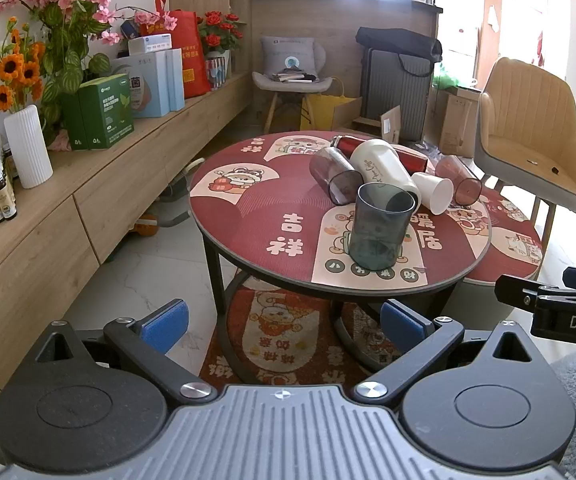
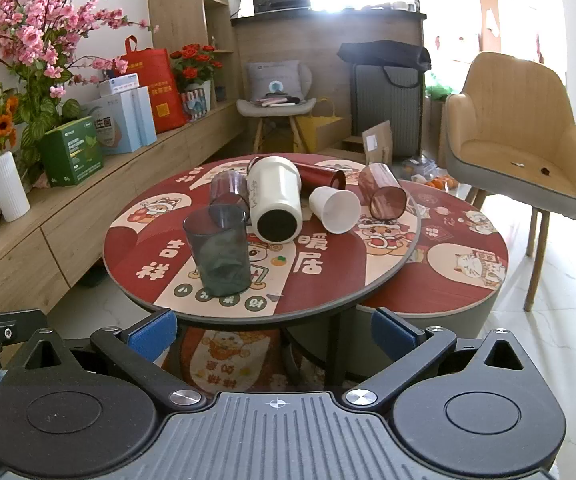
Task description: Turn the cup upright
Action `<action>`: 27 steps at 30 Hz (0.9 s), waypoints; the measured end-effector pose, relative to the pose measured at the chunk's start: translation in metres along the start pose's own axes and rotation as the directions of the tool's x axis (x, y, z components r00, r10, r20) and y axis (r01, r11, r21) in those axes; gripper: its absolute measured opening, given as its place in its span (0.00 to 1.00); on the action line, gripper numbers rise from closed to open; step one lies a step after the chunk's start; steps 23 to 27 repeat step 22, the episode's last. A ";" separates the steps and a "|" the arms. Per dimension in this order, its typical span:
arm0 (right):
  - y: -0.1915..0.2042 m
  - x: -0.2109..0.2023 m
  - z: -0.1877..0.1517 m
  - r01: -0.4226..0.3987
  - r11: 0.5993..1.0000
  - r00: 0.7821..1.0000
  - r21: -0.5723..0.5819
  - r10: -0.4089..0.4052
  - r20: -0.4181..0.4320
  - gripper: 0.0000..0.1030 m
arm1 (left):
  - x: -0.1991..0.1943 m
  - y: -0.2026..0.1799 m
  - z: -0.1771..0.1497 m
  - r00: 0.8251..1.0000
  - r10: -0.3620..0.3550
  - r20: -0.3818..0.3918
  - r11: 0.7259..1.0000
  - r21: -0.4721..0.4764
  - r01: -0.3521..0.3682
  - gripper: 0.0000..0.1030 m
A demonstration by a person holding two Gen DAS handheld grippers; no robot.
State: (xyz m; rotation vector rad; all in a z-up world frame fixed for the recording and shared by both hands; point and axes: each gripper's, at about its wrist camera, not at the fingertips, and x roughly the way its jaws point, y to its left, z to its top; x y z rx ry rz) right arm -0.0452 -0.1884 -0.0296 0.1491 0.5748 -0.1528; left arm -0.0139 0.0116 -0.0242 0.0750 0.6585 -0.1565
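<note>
A clear grey-green cup [image 1: 380, 226] [image 2: 220, 250] stands upright near the front of the round red table [image 1: 248, 216] [image 2: 328, 280]. Behind it, lying on their sides, are a grey clear cup [image 1: 334, 176] [image 2: 228, 188], a big cream tumbler [image 1: 384, 170] [image 2: 274, 198], a small white cup [image 1: 436, 192] [image 2: 336, 208], a reddish clear cup [image 1: 458, 182] [image 2: 382, 192] and a red bottle [image 1: 368, 150] [image 2: 320, 176]. My left gripper [image 1: 284, 322] and my right gripper [image 2: 274, 332] are both open, empty, and held back off the table's front edge.
A lower round table [image 2: 468, 276] is tucked under the right side. A tan armchair [image 1: 528, 136] [image 2: 520, 136] stands at right. A long wooden sideboard [image 1: 88, 200] with boxes, vases and flowers runs along the left. The right gripper's body [image 1: 560, 304] shows at the left view's right edge.
</note>
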 end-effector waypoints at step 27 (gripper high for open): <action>-0.002 0.000 0.000 -0.001 1.000 1.000 0.003 0.001 -0.001 1.00 | -0.003 -0.001 0.000 1.000 0.008 0.003 1.000 0.005 -0.008 1.00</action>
